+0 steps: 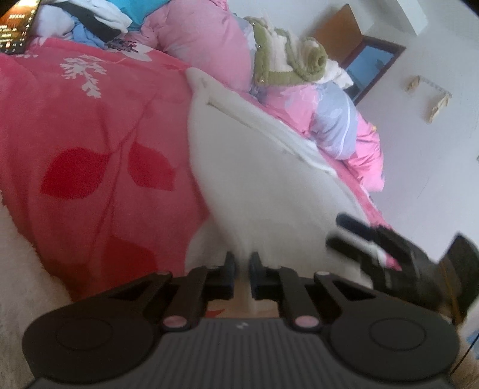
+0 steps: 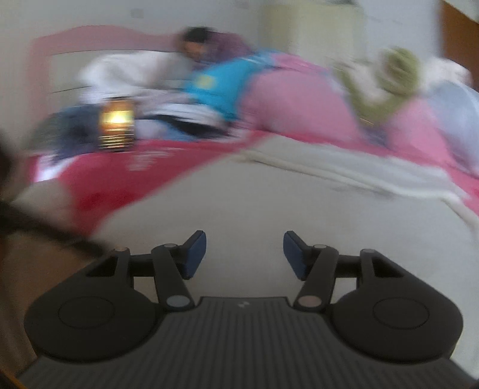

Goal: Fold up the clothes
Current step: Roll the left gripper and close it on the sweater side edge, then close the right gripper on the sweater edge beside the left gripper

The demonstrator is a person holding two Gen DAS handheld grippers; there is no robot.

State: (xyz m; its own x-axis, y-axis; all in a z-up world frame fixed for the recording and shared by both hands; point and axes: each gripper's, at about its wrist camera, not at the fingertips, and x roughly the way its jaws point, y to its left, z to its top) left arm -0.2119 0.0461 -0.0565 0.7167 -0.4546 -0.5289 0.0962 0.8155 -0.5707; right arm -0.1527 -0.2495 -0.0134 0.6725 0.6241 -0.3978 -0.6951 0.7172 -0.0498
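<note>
A white garment (image 1: 263, 167) lies spread across the red leaf-print bedspread (image 1: 89, 134). My left gripper (image 1: 242, 264) is at the garment's near edge, its jaws drawn close with a fold of white cloth pinched between them. In the left wrist view my right gripper (image 1: 344, 233) reaches in from the right over the same near edge. The right wrist view is blurred. There my right gripper (image 2: 244, 252) stands open just above the white garment (image 2: 269, 209), with nothing gripped between its blue pads (image 2: 196, 254).
A lit phone (image 2: 116, 125) leans at the back of the bedspread (image 2: 119, 170). Behind it sit a pile of mixed clothes (image 1: 98, 21), a pink quilt (image 1: 203, 39) and a green-and-white garment (image 1: 287, 57). A white wall and a doorway (image 1: 371, 62) are on the right.
</note>
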